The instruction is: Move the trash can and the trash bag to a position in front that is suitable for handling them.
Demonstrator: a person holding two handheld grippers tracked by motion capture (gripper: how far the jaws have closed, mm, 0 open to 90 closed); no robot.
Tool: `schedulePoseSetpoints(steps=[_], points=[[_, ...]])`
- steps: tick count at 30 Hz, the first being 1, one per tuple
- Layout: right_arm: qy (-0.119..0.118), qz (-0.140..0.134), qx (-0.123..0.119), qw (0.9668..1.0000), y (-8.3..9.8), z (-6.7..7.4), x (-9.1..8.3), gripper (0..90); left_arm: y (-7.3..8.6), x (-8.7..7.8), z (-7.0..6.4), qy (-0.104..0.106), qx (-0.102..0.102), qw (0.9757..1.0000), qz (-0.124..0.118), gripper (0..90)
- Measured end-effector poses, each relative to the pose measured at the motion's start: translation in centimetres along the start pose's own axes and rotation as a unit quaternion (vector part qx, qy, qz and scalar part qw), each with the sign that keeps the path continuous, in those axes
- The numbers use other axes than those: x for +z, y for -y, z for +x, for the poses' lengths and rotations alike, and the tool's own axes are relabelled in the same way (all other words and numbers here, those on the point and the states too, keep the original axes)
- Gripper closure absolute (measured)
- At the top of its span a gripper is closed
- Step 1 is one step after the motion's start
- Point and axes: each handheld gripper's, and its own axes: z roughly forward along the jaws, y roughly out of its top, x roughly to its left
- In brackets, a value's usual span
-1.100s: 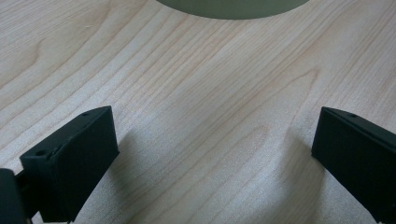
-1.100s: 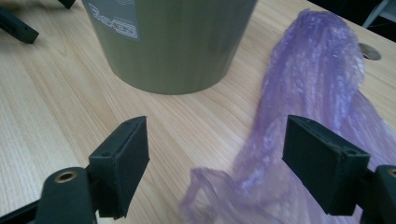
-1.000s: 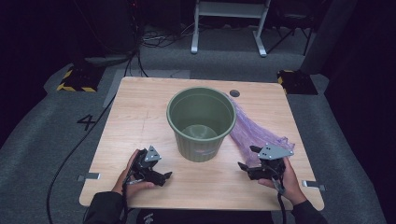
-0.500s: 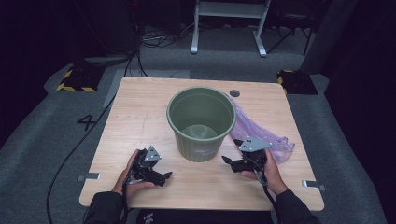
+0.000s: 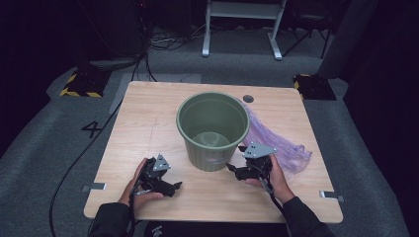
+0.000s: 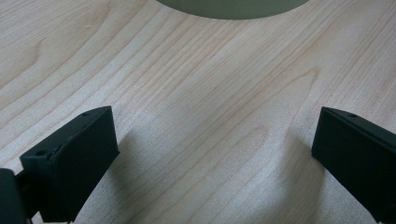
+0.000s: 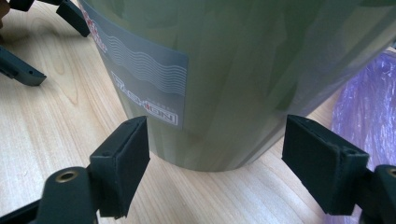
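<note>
Starting with the biggest thing in play, the wooden table (image 5: 148, 123) stretches pale and grainy under everything. Standing upright at its middle is the green bin (image 5: 213, 129), mouth open to the high view, a grey label with wavy lines pasted low on its wall and facing the person. Just beside it, on the person's right and running toward the far right corner, lies the purple plastic bag (image 5: 281, 143), crumpled flat on the wood, its edge reaching in behind the bin's base.

Down to the hands now! The right gripper (image 5: 236, 170) sits low at the bin's near right side, pointing straight at its foot; in the right gripper view its jaws stand spread wide, one on either side of the bin's lower wall, pads not touching it, nothing pinched. The left gripper (image 5: 174, 188) rests on the table near the front edge, left of the bin and apart from it; in the left gripper view its jaws are spread just as wide over bare wood, the bin's base just ahead.
</note>
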Motion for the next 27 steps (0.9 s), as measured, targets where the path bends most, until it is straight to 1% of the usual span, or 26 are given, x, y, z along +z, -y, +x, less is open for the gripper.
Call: schedulePoseSetpoints(steps=[3, 6, 9, 10, 12, 14, 17, 18, 19, 20, 21, 23, 26, 27], points=[[0.005, 0.003, -0.001, 1.0000, -0.1, 0.0, 0.3, 21.7, 0.0, 0.0, 0.0, 0.000, 0.000, 1.0000, 0.000, 0.0], [0.006, 0.004, 0.006, 1.0000, -0.3, 0.0, 0.6, 21.7, 0.0, 0.0, 0.0, 0.000, 0.000, 1.0000, 0.001, 0.0], [0.009, 0.006, 0.003, 0.9999, -0.5, 0.0, 0.9, 21.4, 0.0, 0.0, 0.0, 0.000, 0.000, 1.0000, 0.001, 0.0], [0.010, 0.005, 0.001, 0.9999, -0.7, 0.2, 1.2, 21.4, 0.0, 0.0, 0.0, 0.000, 0.000, 1.0000, 0.000, 0.0], [0.008, 0.005, 0.002, 1.0000, -0.8, 0.3, 1.4, 21.4, 0.0, 0.0, 0.0, 0.000, 0.000, 1.0000, 0.001, 0.0], [0.002, 0.003, -0.003, 1.0000, -1.0, 0.8, 1.6, 21.7, 0.0, 0.0, 0.0, 0.000, 0.000, 1.0000, 0.001, 0.0], [0.001, 0.004, -0.007, 1.0000, -0.8, 0.9, 1.3, 22.7, 0.0, 0.0, 0.0, 0.000, 0.000, 1.0000, 0.001, 0.0], [0.010, 0.005, -0.014, 0.9998, -0.6, 1.0, 0.7, 22.9, 0.0, 0.0, 0.0, 0.000, 0.000, 1.0000, 0.001, 0.0], [0.010, 0.005, -0.014, 0.9998, -0.6, 1.0, 0.7, 22.9, 0.0, 0.0, 0.0, 0.000, 0.000, 1.0000, 0.001, 0.0], [0.022, 0.007, -0.017, 0.9996, -0.2, 0.9, -0.2, 23.0, 0.0, 0.0, 0.0, 0.000, 0.000, 1.0000, 0.001, 0.0], [0.028, 0.008, -0.019, 0.9994, 0.1, 0.7, -0.7, 23.2, 0.0, 0.0, 0.0, 0.000, 0.000, 1.0000, 0.001, 0.0], [0.042, 0.012, -0.017, 0.9989, 0.8, 0.3, -1.5, 23.4, 0.0, 0.0, 0.0, 0.000, 0.000, 1.0000, 0.001, 0.0], [0.073, 0.026, -0.007, 0.9969, 2.1, -0.8, -3.0, 23.9, 0.0, 0.0, 0.0, 0.000, 0.000, 1.0000, 0.001, 0.0], [0.073, 0.026, -0.007, 0.9969, 2.1, -0.8, -3.0, 23.9, 0.0, 0.0, 0.0, 0.000, 0.000, 1.0000, 0.001, 0.0]])
